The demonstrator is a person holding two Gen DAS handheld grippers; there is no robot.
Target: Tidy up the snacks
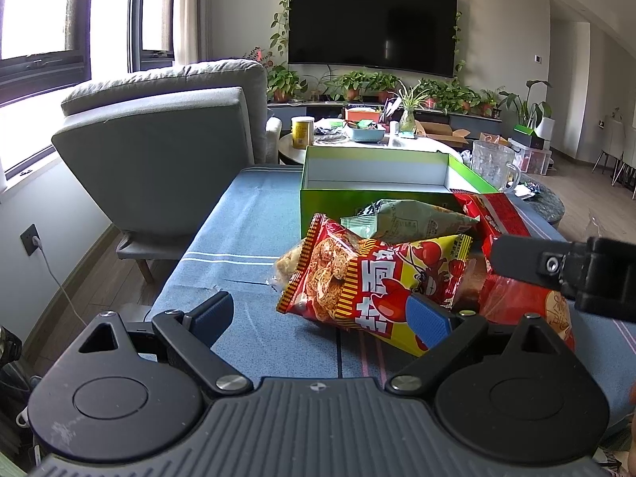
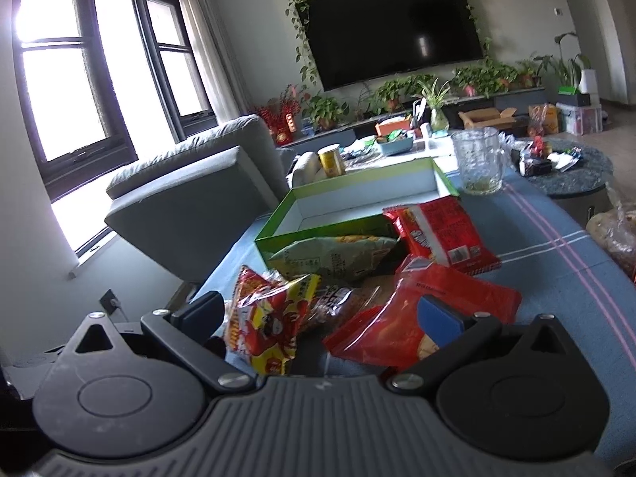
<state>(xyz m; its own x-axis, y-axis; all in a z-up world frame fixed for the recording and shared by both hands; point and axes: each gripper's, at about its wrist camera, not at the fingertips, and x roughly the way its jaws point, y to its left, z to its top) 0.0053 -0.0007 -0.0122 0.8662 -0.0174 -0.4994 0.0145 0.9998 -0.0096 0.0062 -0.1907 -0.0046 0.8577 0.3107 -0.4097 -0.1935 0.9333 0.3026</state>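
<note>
An open green box with a white, empty inside stands on the blue striped cloth. Several snack bags lie in a heap before it: a red-and-yellow crayfish bag, a pale green bag, a red packet leaning on the box, and a red bag. My left gripper is open, its right finger over the crayfish bag's corner. One black finger of the right gripper reaches in from the right. My right gripper is open above the crayfish bag, a clear brown bag and the red bag.
A grey armchair stands left of the table. A glass mug sits behind the box at the right. Beyond are a cluttered round table and a yellow can. A clear bag lies at the right edge.
</note>
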